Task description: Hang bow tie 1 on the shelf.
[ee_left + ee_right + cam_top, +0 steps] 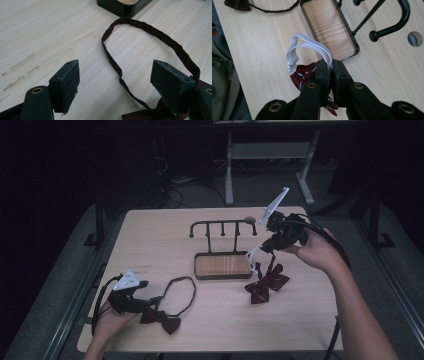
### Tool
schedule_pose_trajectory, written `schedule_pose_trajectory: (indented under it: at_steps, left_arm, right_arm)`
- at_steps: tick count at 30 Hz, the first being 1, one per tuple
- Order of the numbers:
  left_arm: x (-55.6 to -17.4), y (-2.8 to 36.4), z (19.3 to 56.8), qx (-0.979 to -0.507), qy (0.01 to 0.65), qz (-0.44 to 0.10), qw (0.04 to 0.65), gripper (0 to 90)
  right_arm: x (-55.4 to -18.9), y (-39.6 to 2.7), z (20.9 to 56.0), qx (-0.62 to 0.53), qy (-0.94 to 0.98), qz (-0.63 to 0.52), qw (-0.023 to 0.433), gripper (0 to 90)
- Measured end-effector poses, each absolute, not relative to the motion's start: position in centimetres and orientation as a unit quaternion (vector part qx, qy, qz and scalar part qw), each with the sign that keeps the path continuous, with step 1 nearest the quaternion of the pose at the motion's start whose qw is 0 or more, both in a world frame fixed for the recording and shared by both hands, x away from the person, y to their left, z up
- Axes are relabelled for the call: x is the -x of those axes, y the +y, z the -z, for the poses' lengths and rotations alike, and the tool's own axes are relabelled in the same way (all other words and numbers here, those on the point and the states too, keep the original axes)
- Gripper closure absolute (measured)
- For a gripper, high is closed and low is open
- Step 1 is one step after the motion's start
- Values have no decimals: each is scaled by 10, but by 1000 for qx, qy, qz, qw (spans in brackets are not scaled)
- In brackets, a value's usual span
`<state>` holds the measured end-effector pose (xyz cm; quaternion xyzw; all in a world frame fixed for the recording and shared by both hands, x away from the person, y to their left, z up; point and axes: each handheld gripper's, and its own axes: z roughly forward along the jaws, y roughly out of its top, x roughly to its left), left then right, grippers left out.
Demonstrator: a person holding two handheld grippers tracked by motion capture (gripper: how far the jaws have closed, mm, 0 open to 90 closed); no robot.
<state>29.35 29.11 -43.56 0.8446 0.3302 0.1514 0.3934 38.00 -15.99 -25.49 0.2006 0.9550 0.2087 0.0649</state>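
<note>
Dark floor is surrounding a pale wooden counter (150, 235). Right hand-held gripper (330, 66) is pinching the white strap (297, 47) of a red bow tie (265, 284), dangling beside the hook rack (222, 226). Judging by this, hanging is underway; next, looping the strap over a hook. Left hand-held gripper (115, 75) is gaping over the dark bow tie (167, 322).

No writing, label, brand, number or sign can be read in any of these views. The bench (150, 240) bears only wood grain and a few pale scuffs, and a faint mark near its left side in the high view is too small and blurred to make out
</note>
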Motion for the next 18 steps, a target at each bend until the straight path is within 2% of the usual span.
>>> schedule_pose_trajectory:
  at_steps: [18]
  left_arm:
    - [-293,291,435,-848,326,-151,390,237]
  right_arm:
    - [-405,-149,235,-213,955,-190,79,844]
